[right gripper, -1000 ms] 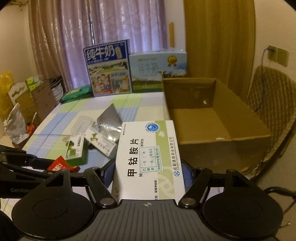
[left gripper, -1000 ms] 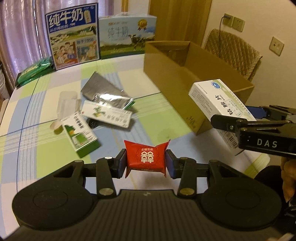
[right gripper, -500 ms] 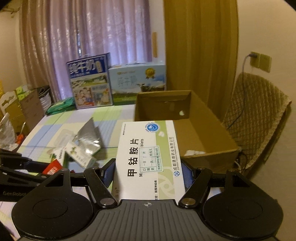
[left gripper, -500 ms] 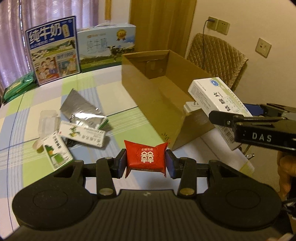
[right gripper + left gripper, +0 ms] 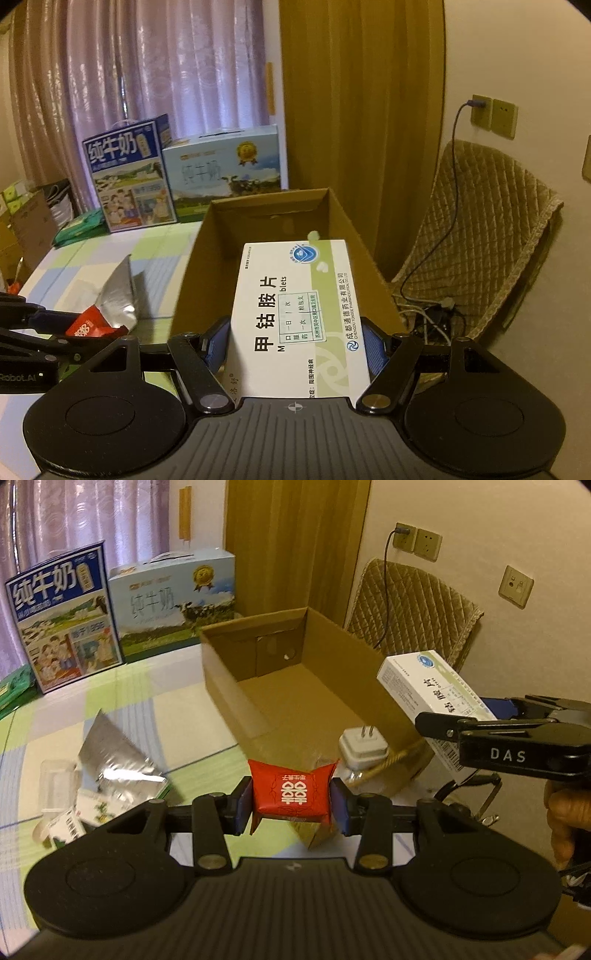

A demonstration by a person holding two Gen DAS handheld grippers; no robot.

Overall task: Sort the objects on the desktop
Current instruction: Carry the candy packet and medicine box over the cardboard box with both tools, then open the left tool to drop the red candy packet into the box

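Left gripper [image 5: 291,805]: clamped on red packet [image 5: 290,793] by its sides, held just short of cardboard box's [image 5: 229,698] near corner, likely for dropping in.
Right gripper [image 5: 295,350]: closed across white medicine box [image 5: 295,314], long axis forward, poised over the cardboard box's near end.
White plug [image 5: 362,743]: already inside, near wall.
Foil pouch [image 5: 114,760], small cartons [image 5: 68,825]: left of the cardboard box, unsorted.

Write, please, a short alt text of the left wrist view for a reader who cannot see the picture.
The left gripper holds a red packet at the near end of an open cardboard box, where a white plug adapter lies. On the right, the right gripper holds a white medicine box over the box's far wall. A foil pouch and small cartons lie on the checked tablecloth.
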